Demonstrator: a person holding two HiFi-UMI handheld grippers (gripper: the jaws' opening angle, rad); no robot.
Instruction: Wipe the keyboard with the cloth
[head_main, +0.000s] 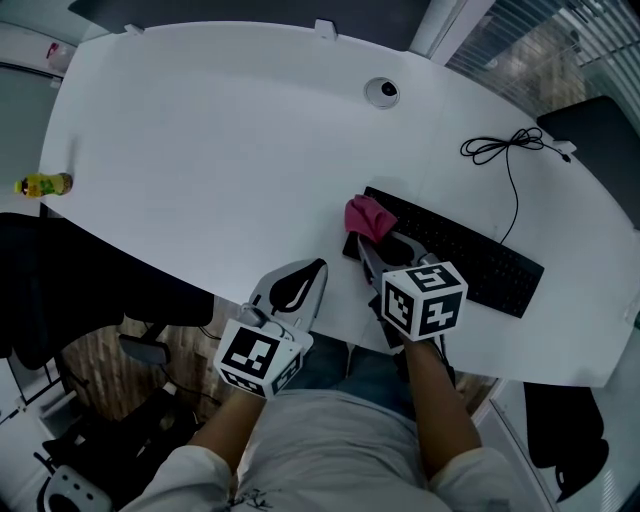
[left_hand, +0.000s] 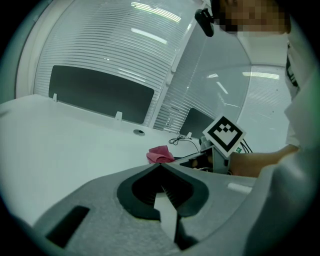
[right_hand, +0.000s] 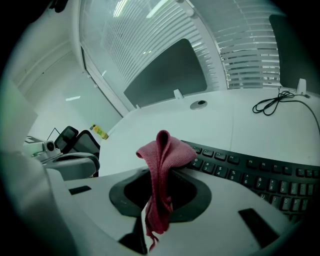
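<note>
Your right hand-held gripper pinches the cloth, which is bunched above its jaws, with the keyboard just ahead. The cloth is soft, light and limp: grip it mid-fold. Your left hand-held gripper is pressed together, empty.

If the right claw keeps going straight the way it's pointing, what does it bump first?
Probably the left end of the keyboard, with the pink cloth in the right claw touching first. Depth is unclear.
</note>
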